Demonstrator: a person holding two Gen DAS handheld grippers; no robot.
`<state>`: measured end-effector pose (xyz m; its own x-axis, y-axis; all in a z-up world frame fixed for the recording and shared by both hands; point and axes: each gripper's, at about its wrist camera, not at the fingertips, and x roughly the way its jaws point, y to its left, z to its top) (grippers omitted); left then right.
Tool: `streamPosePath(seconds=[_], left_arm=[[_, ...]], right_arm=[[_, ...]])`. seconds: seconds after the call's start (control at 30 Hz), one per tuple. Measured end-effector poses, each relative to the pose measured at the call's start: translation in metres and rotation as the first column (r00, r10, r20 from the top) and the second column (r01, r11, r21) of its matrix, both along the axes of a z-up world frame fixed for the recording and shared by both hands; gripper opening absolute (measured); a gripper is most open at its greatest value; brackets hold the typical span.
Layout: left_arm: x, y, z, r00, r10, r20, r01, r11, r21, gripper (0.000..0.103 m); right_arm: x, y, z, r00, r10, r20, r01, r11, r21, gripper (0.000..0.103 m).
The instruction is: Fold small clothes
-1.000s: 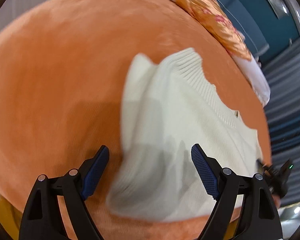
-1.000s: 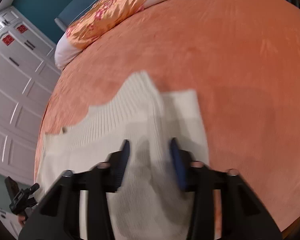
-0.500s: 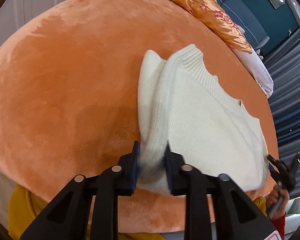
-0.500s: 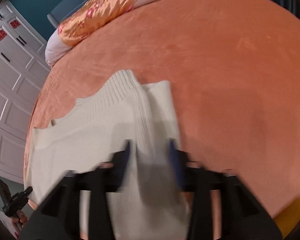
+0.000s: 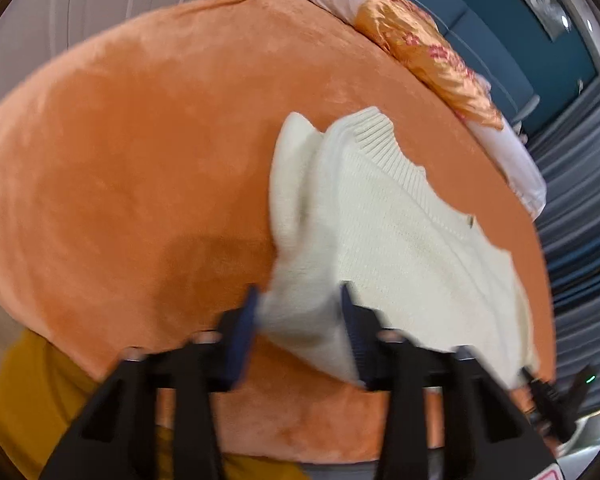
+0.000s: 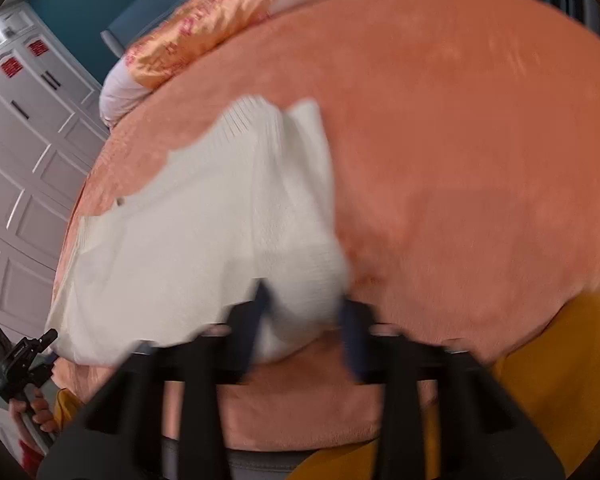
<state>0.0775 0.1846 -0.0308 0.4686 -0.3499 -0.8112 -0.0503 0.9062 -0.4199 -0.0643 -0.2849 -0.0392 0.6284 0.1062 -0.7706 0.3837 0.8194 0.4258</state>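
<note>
your left hand-held gripper has just been closing and now pinches a bunched corner of the cream knit sweater between its blue ribbed pads; the fabric fills the narrow gap and lifts into a soft ridge that runs toward 12 o'clock. the sweater is a fine-ribbed knit with a thicker ribbed band along its far edge, and it lies spread across the orange bedspread, a plush, velvety cover on a bed. from the pinch the flat body of the garment stretches toward 3 o'clock. at 1 o'clock in the left wrist view a glossy orange satin pillow with red flowers lies on a white pillow at the far end of the bed. mustard-yellow cloth shows at 8 o'clock below the bed edge.

your right hand-held gripper has also just been closing, and its jaws stand narrow on the sweater's other near corner, the knit puffed up between them; this view is blurred. the garment spreads toward 9 o'clock there, and white panelled cabinet doors stand beyond the bed.
</note>
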Motion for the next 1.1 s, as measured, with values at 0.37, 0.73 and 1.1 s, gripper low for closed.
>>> streamPosePath(seconds=[0.37, 0.73, 1.1], left_arm=[[-0.047, 0.031, -0.012, 0.989, -0.063, -0.133, 0.075, 0.994, 0.084, 0.0], [-0.034, 0.021, 0.027, 0.981, -0.132, 0.143, 0.119, 0.989, 0.092, 0.069], [0.012, -0.01, -0.001, 0.98, -0.198, -0.02, 0.199, 0.974, 0.108, 0.009]], right_arm=[[-0.037, -0.008, -0.006, 0.996, 0.04, -0.083, -0.037, 0.999, 0.034, 0.011], [-0.031, -0.019, 0.008, 0.999, 0.037, 0.004, -0.037, 0.999, 0.012, 0.056], [0.002, -0.01, 0.007, 1.0, 0.027, 0.006, -0.027, 1.0, 0.007, 0.011]])
